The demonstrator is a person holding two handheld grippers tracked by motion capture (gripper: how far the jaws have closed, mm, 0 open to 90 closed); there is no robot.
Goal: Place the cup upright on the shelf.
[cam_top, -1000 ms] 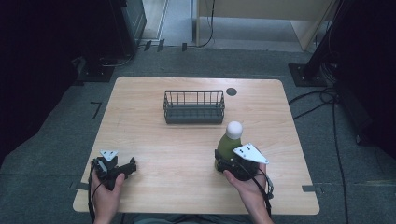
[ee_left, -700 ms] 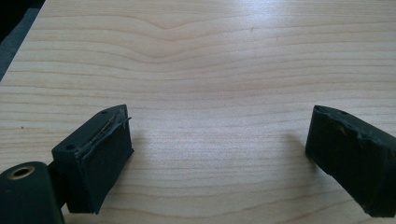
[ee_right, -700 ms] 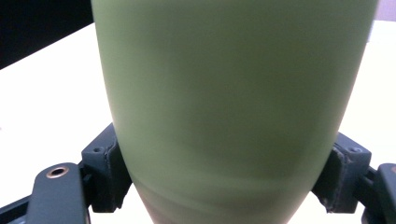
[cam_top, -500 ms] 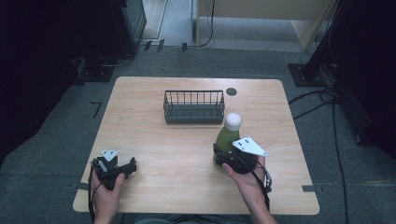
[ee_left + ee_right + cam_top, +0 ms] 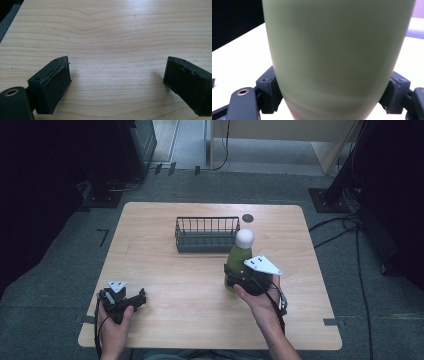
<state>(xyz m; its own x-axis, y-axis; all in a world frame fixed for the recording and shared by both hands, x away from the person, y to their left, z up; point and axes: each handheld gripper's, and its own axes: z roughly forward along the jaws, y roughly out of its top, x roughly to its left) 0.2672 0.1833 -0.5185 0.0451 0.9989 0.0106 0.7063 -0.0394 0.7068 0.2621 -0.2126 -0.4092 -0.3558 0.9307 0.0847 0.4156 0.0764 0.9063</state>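
A green bottle [image 5: 236, 256] with a white round cap [image 5: 244, 238] stands upright just right of the table's middle. My right gripper [image 5: 234, 277] is shut on the bottle's lower body. In the right gripper view the bottle [image 5: 337, 50] sits close up between both jaws, which press its sides. Near the front left of the table my left gripper [image 5: 136, 298] rests open, held by a hand. The left gripper view has its jaws wide apart [image 5: 117, 82] over bare wood, with nothing between them.
A dark wire basket [image 5: 206, 234] stands at the middle back of the wooden table [image 5: 170, 265], just left of and behind the bottle. A small dark round disc [image 5: 247, 218] lies behind the basket's right end. Grey floor and cables surround the table.
My right gripper has carried the bottle away from the front edge and slightly left, toward the basket's right end. The left gripper has stayed in place.
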